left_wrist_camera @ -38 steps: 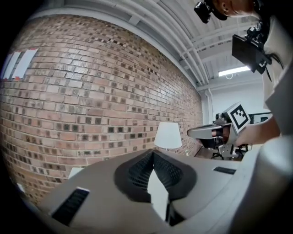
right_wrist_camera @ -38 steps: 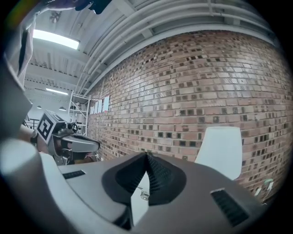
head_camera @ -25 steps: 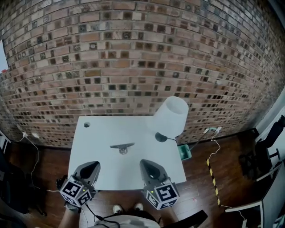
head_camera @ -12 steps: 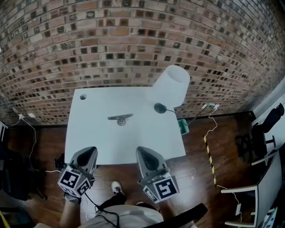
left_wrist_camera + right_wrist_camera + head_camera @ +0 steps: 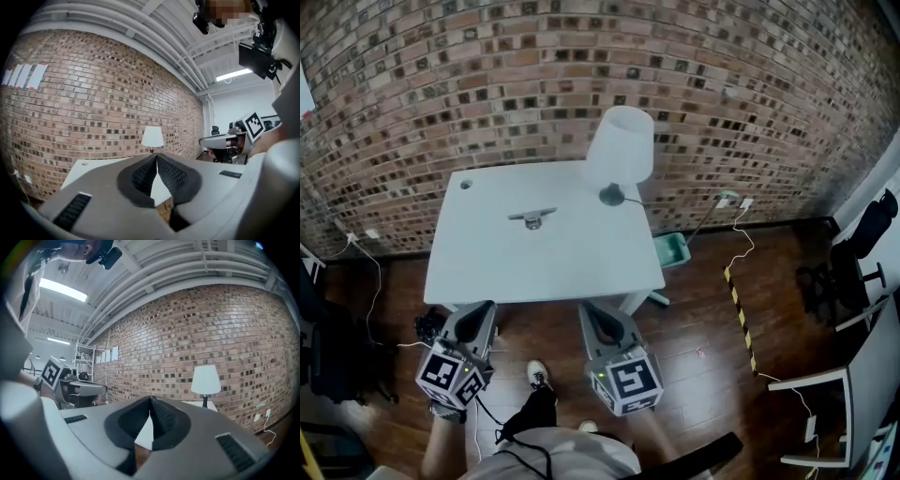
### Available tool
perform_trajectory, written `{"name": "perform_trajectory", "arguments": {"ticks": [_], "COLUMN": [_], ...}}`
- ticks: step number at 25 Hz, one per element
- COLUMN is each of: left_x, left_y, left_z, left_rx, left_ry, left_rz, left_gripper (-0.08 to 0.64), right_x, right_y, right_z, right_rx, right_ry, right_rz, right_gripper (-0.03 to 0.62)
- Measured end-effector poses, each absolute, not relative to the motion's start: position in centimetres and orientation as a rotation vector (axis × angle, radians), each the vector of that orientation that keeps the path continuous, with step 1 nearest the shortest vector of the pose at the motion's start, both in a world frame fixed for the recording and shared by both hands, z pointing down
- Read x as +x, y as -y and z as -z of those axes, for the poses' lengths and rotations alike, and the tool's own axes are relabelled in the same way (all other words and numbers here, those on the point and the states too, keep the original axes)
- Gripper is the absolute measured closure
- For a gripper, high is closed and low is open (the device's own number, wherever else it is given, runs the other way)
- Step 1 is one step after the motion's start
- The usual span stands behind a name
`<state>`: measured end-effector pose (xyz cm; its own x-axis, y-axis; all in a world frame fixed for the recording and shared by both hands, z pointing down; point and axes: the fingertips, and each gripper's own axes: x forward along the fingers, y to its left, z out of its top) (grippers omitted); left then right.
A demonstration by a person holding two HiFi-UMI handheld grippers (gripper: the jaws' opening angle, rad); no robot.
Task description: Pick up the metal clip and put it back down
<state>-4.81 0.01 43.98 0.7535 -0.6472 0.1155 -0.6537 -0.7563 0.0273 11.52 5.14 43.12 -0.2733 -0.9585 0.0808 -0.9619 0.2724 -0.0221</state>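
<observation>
Backed away from the table (image 5: 562,267), going by the head view. Shoved it up and to the left in the frame, smaller too, along with the metal clip (image 5: 532,217) and the lamp (image 5: 620,143). Pulled the left gripper (image 5: 478,317) and right gripper (image 5: 599,315) off the near table edge, down over the wood floor (image 5: 694,328). Brought a shoe (image 5: 537,373) and a dark trouser leg (image 5: 532,412) into view at bottom centre.

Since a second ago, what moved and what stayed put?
The left tool and right tool pulled back from the table edge and now hang over the floor. Nothing was grabbed or let go; both are shut and empty. The clip and lamp stayed put on the table.
</observation>
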Motion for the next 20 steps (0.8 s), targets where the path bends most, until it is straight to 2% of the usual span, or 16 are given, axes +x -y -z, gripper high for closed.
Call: {"name": "perform_trajectory", "arguments": {"ticks": [9, 20], "left_x": [-5.1, -5.8], "left_y": [-12.8, -18.0], "left_z": [-43.7, -39.5], "left_rx": [2.832, 2.974], "left_ry": [1.147, 1.132], "left_rz": [-0.159, -0.096], "left_gripper": [0.566, 0.569], "right_x": [13.0, 10.6], "right_y": [-17.3, -21.3], "right_z": [-42.6, -38.9], "right_rx": [1.877, 1.899], "right_ry": [2.525, 2.538], "right_rz": [-0.121, -0.04], "right_gripper": [0.612, 0.614]}}
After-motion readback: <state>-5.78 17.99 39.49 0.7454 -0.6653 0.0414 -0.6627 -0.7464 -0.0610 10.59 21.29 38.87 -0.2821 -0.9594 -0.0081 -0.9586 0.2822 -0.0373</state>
